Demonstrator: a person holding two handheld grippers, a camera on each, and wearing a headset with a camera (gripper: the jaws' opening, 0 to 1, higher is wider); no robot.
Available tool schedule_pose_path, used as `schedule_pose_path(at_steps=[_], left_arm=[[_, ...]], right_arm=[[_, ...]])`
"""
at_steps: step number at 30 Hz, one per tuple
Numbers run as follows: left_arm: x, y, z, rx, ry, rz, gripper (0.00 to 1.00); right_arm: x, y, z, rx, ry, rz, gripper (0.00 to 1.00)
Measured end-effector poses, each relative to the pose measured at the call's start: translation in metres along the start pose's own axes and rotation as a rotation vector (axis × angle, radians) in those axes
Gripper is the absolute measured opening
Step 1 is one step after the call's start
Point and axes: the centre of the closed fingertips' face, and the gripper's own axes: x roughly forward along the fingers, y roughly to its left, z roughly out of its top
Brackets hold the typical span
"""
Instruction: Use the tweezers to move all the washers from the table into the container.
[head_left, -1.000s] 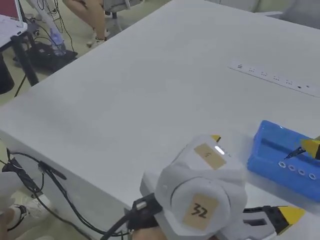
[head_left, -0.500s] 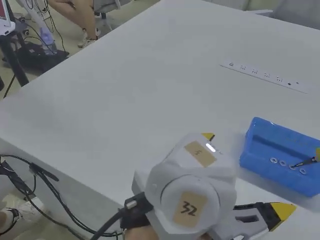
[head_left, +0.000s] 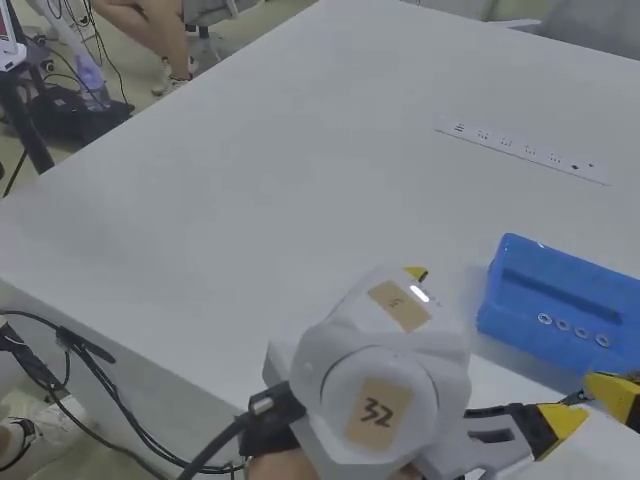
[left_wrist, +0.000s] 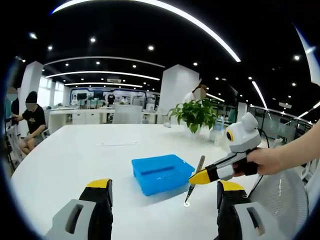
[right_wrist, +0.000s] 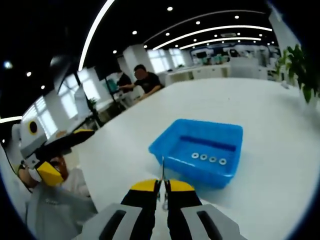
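Observation:
A blue container (head_left: 560, 285) stands on the white table (head_left: 300, 180), with several washers (head_left: 572, 328) in a row inside it. In the left gripper view one washer (left_wrist: 187, 203) lies on the table in front of the container (left_wrist: 160, 172). The tweezers (left_wrist: 196, 172) point down at it, tips at or just above it. My right gripper (right_wrist: 162, 184) is shut on the tweezers (right_wrist: 162, 170), near side of the container (right_wrist: 200, 147). My left gripper (head_left: 490, 347) stands open with nothing between its fingers (left_wrist: 100, 186).
A white power strip (head_left: 520, 150) lies on the far side of the table. Cables hang off the near left edge (head_left: 90, 350). People sit at other desks in the background. The table's left and middle are bare.
The right gripper has drawn the tweezers out of the container and come down to the table on its near side. The left gripper has held still.

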Motion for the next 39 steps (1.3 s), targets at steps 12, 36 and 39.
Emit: schedule_pose_path(at_steps=[12,36,39], left_arm=[[0.000,-0.001,-0.002,0.001,0.010,0.000,0.87],[-0.002,-0.001,-0.002,0.005,0.014,-0.002,0.86],[-0.001,-0.001,-0.002,0.005,0.015,0.000,0.86]], right_arm=[[0.002,0.004,-0.008,-0.034,0.035,0.006,0.04],[0.004,0.015,-0.016,-0.290,0.123,0.008,0.02],[0.003,0.014,-0.009,-0.253,0.091,-0.005,0.02]])
